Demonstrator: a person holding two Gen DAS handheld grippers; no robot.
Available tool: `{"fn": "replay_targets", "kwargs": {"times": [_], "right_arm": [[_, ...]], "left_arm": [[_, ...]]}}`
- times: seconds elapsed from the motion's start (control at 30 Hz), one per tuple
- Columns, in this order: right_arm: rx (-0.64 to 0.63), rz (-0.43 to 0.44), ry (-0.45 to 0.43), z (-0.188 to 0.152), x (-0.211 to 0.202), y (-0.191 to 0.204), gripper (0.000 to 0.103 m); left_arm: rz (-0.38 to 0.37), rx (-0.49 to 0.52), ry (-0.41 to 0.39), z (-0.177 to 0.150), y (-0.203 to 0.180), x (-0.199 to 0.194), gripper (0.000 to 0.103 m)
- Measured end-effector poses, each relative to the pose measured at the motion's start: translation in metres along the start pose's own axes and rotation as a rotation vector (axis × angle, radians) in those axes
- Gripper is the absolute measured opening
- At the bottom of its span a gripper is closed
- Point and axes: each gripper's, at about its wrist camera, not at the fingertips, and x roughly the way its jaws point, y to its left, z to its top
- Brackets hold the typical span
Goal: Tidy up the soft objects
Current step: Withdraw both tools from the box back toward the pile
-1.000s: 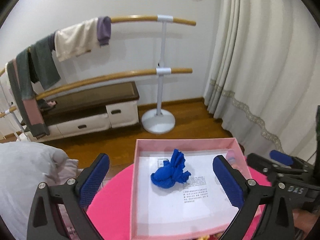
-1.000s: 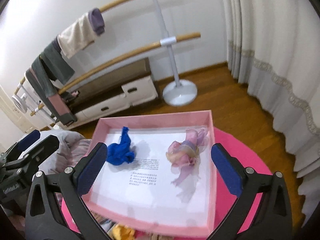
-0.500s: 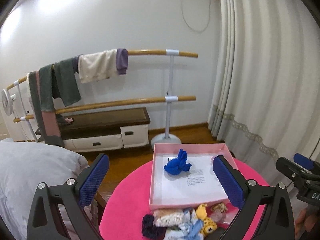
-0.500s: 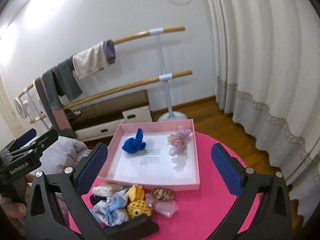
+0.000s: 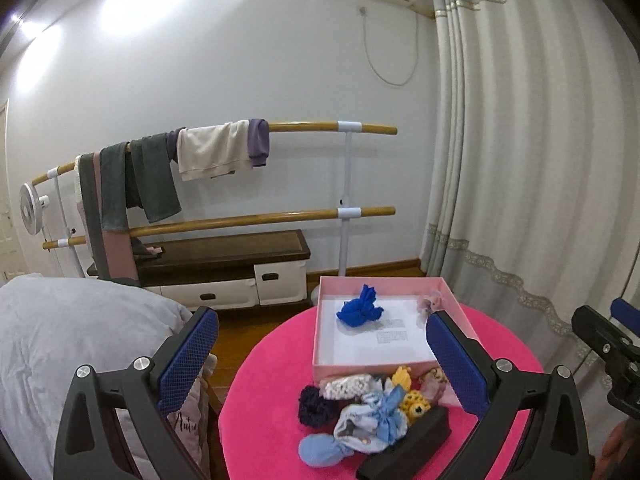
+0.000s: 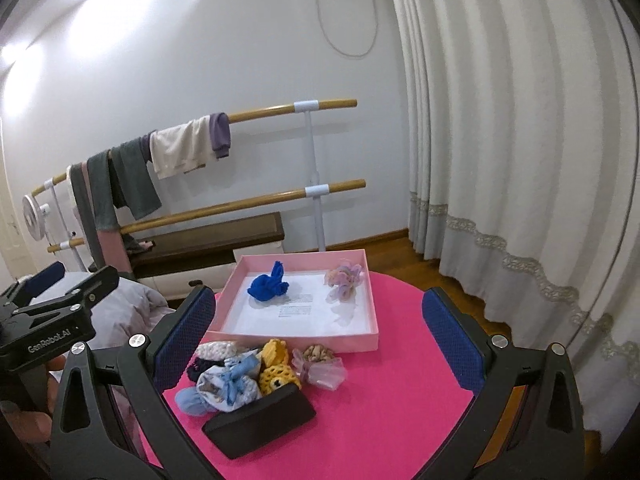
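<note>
Pink box (image 6: 370, 338) on the round pink table (image 6: 392, 392) holds two items — a blue scrunchie (image 6: 268, 286) at left, a pale pink-lilac one (image 6: 344, 280) at right. A heap of scrunchies (image 6: 240, 376) lies just before it, beside a black block (image 6: 260, 420). Left gripper (image 5: 320, 360) and right gripper (image 6: 320, 344): both spread wide, empty. Only the left view shows the grey bedding (image 5: 72, 340) broadly.

Black left tool (image 5: 322, 354), blue mesh pads (image 5: 188, 354), silver screws (image 5: 142, 363), lettering perhaps "GenRobot.AI"

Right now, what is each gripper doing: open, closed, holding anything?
Left gripper: open, jaws wide apart, holding nothing.
Right gripper: open, jaws wide apart, holding nothing.
</note>
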Motion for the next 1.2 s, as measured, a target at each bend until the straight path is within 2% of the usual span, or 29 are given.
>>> {"fn": "replay_targets", "kwargs": {"times": [0.2,0.33,0.37,0.5,0.8,0.97,1.2], "right_arm": [[0.024,0.011,-0.031,-0.018,-0.024,-0.003,0.103],[0.006,0.013,-0.026,-0.023,-0.027,-0.001,0.103],[0.008,0.016,-0.025,-0.024,-0.027,-0.002,0.103],[0.008,0.011,-0.013,-0.029,-0.026,-0.003,0.103],[0.000,0.013,0.007,-0.033,-0.020,-0.001,0.103],[-0.006,0.010,0.022,-0.035,-0.016,0.001,0.103],[0.011,-0.014,0.085,-0.044,0.005,-0.012,0.103]], "left_arm": [[0.014,0.001,-0.006,-0.020,-0.002,-0.033,0.103],[0.028,0.008,-0.023,-0.021,-0.008,-0.045,0.103],[0.026,0.005,-0.023,-0.013,-0.010,-0.037,0.103],[0.032,-0.012,-0.022,-0.020,-0.004,-0.040,0.103],[0.034,-0.045,0.006,-0.004,0.018,-0.020,0.103],[0.032,-0.049,0.014,-0.007,0.021,-0.013,0.103],[0.044,-0.034,0.092,-0.024,0.027,0.016,0.103]]}}
